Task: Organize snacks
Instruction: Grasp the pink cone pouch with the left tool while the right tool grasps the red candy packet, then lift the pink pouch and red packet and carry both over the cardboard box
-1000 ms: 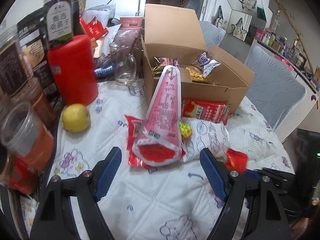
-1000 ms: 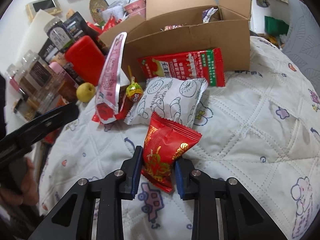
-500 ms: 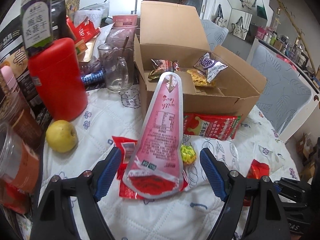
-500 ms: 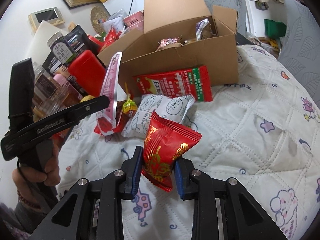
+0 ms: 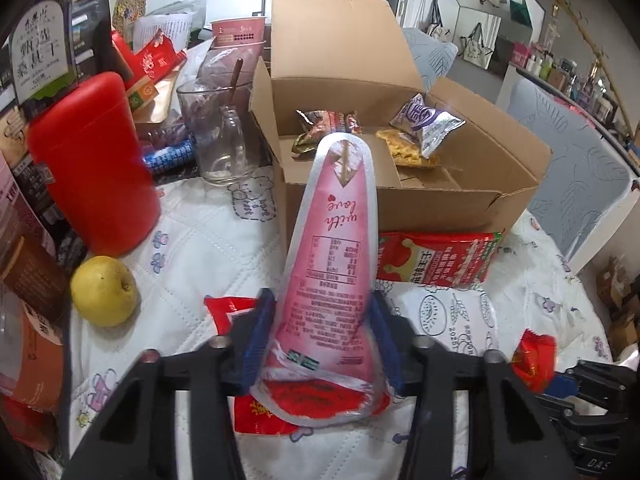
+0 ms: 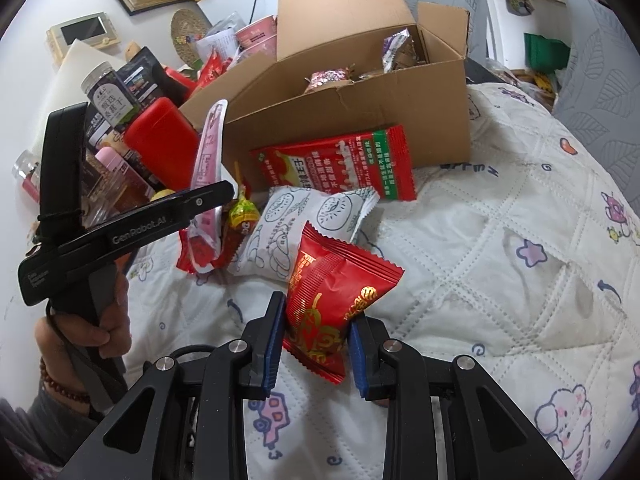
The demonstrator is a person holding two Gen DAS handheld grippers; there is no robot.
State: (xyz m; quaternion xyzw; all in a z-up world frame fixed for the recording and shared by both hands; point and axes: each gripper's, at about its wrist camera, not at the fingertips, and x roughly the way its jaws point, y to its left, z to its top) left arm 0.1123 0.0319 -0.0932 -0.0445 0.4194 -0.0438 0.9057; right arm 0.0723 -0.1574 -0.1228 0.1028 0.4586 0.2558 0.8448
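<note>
My left gripper (image 5: 324, 320) is shut on a long pink cone-shaped snack pouch (image 5: 334, 248) whose tip leans on the open cardboard box (image 5: 448, 204). The pouch also shows in the right wrist view (image 6: 208, 168), with the left gripper (image 6: 216, 200) around it. My right gripper (image 6: 316, 320) is shut on a small red snack packet (image 6: 332, 296) and holds it above the quilted cloth. The box (image 6: 360, 116) holds several snack packets (image 5: 424, 124). A red-green packet (image 6: 336, 164), a white packet (image 6: 304, 224) and a lollipop (image 6: 242, 216) lie before the box.
A red canister (image 5: 90, 164), a yellow fruit (image 5: 105, 291), a glass mug (image 5: 218, 136) and several jars (image 6: 108, 92) crowd the left side. A flat red packet (image 5: 228, 312) lies under the pouch. Bare white quilted tablecloth (image 6: 520, 280) spreads to the right.
My left gripper has moved forward and closed on the pink pouch. My right gripper has lifted a little, still holding the red packet.
</note>
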